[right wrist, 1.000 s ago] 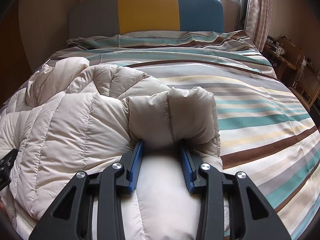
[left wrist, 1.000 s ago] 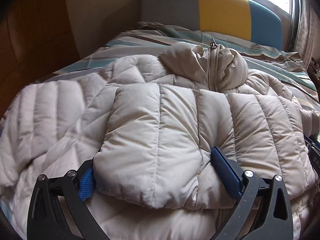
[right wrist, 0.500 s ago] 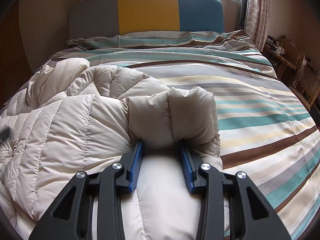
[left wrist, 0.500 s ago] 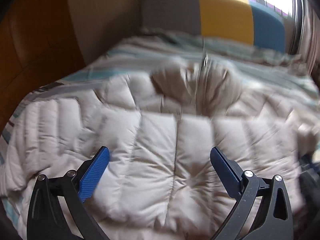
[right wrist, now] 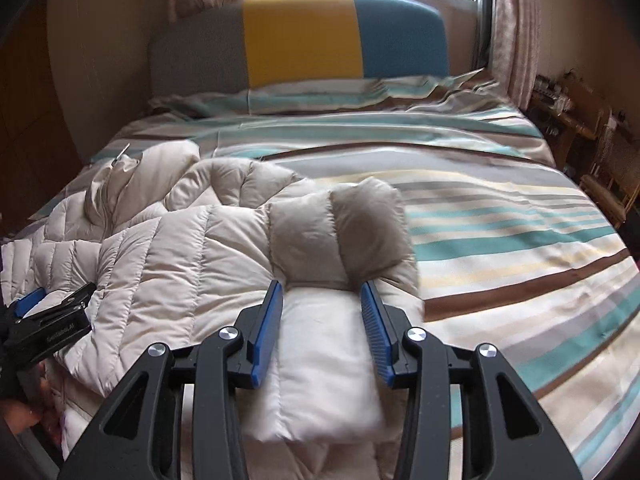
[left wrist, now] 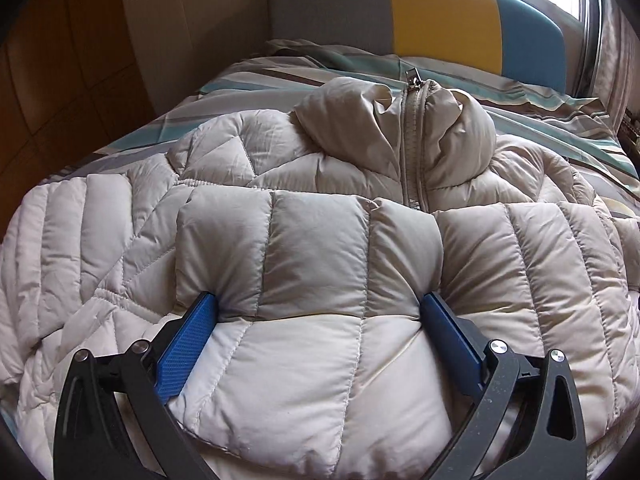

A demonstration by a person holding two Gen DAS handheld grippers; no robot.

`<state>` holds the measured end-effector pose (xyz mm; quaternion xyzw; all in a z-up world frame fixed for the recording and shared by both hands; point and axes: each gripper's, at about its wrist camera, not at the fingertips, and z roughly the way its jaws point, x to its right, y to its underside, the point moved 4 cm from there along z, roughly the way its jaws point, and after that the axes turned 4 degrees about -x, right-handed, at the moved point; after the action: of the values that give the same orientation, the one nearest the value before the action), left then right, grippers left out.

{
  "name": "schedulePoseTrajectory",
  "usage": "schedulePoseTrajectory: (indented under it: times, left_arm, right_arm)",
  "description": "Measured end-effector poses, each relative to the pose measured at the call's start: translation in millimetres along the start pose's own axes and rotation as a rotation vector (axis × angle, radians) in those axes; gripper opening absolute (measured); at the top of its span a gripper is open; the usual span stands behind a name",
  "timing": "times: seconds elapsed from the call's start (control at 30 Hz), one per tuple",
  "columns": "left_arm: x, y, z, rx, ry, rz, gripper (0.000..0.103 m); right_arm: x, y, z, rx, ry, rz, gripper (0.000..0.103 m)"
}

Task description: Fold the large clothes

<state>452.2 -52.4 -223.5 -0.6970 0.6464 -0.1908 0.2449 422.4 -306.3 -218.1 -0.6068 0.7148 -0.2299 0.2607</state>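
Left wrist view: I see the beige down jacket (left wrist: 320, 208) lying front-up on the striped duvet (left wrist: 560, 120), collar and zipper toward the far headboard (left wrist: 440, 12), so its long axis runs near to far. The folded-up hem panel (left wrist: 308, 256) sits directly ahead of the left gripper (left wrist: 320, 312), between its jaws; both blue pads press into the padding, so I read it as grasping a wide fold. The panel's free edge lies just short of the collar.

Right wrist view: the right gripper (right wrist: 322, 300) straddles the hem's right corner (right wrist: 340, 236), a puffed bundle at the jacket's right edge. Its jaws have just been opening; the fabric is between them, and I judge the pads to be touching it lightly. Only this view shows the left gripper's side (right wrist: 48, 312) and the bare duvet to the right; only the left shows the zipper line.
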Motion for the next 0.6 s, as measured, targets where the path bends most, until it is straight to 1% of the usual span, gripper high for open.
schedulePoseTrajectory:
  times: [0.07,0.17,0.23,0.43,0.6]
  left_arm:
    - [-1,-1,2,0.002,0.004,-0.002,0.1]
    - [0,0,0,0.003,0.003,-0.001,0.1]
    - [0,0,0,0.003,0.003,-0.001,0.1]
    - [1,1,-1,0.005,0.007,-0.005,0.1]
    - [-6,1,-8,0.002,0.022,-0.01,0.1]
  right_arm:
    - [1,4,14,-0.041,0.003,0.008,0.04]
    - [-9,5,21,-0.038,0.058,-0.048,0.042]
    - [-13,6,24,-0.036,0.076,-0.066,0.042]
    - [-13,6,27,-0.036,0.075,-0.063,0.043]
    - [-12,8,26,-0.033,0.08,-0.063,0.043]
